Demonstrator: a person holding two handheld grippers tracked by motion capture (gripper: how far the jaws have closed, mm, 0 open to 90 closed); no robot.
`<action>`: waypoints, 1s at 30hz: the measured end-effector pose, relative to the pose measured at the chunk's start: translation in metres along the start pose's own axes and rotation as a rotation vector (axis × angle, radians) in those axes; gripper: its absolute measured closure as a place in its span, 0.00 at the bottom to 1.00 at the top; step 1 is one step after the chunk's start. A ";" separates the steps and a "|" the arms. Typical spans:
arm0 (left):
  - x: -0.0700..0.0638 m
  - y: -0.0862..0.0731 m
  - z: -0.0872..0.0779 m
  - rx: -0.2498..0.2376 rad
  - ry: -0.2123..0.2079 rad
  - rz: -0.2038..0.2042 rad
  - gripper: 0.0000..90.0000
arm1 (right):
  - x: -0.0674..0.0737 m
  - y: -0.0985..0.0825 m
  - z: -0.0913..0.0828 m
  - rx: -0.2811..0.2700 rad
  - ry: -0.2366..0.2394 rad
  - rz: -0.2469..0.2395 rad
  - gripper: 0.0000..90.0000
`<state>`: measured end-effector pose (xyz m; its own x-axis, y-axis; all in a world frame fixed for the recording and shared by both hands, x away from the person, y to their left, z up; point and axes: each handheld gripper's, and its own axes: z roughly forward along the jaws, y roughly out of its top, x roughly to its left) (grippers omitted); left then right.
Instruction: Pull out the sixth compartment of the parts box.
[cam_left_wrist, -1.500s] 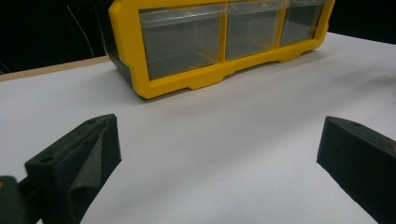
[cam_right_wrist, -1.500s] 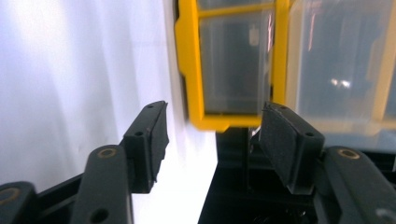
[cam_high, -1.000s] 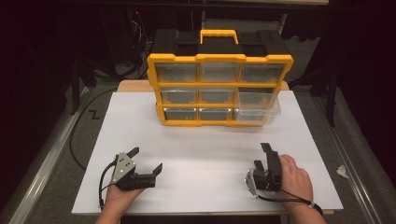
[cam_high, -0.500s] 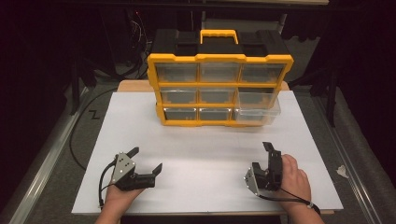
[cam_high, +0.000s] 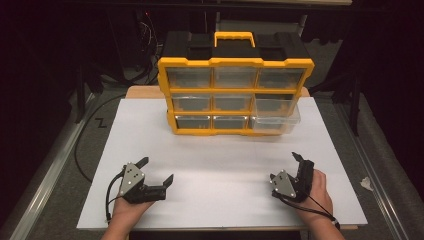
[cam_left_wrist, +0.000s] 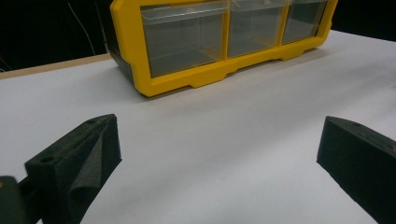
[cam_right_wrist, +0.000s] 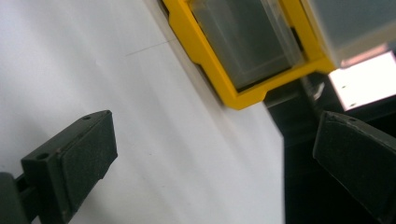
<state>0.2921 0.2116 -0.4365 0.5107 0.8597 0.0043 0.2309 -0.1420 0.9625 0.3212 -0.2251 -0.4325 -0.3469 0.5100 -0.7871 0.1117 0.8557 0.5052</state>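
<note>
Near the front edge of the white table, the left gripper sits toward the front-left corner, its jaws spread wide and holding nothing — bare white surface lies between them in the left gripper view. Toward the front-right corner the right gripper is turned on its side in the person's hand, jaws likewise wide apart and empty. Well beyond both, at the middle of the back edge, stands a yellow-and-black drawer organiser — its lower-right clear drawer is pulled partway out.
</note>
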 end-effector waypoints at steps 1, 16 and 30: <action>0.000 0.000 0.000 0.002 0.000 0.000 0.00 | 0.000 -0.001 0.001 -0.002 0.010 0.032 0.01; 0.001 0.000 0.001 0.002 0.002 -0.004 0.00 | -0.016 -0.013 0.006 -0.046 0.220 0.492 0.01; 0.002 0.000 0.001 0.004 0.003 -0.016 0.01 | -0.030 -0.024 0.006 -0.147 0.352 0.867 0.01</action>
<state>0.2936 0.2126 -0.4366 0.5048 0.8632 -0.0105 0.2425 -0.1301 0.9614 0.3341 -0.2601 -0.4229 -0.4618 0.8867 0.0230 0.3518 0.1593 0.9224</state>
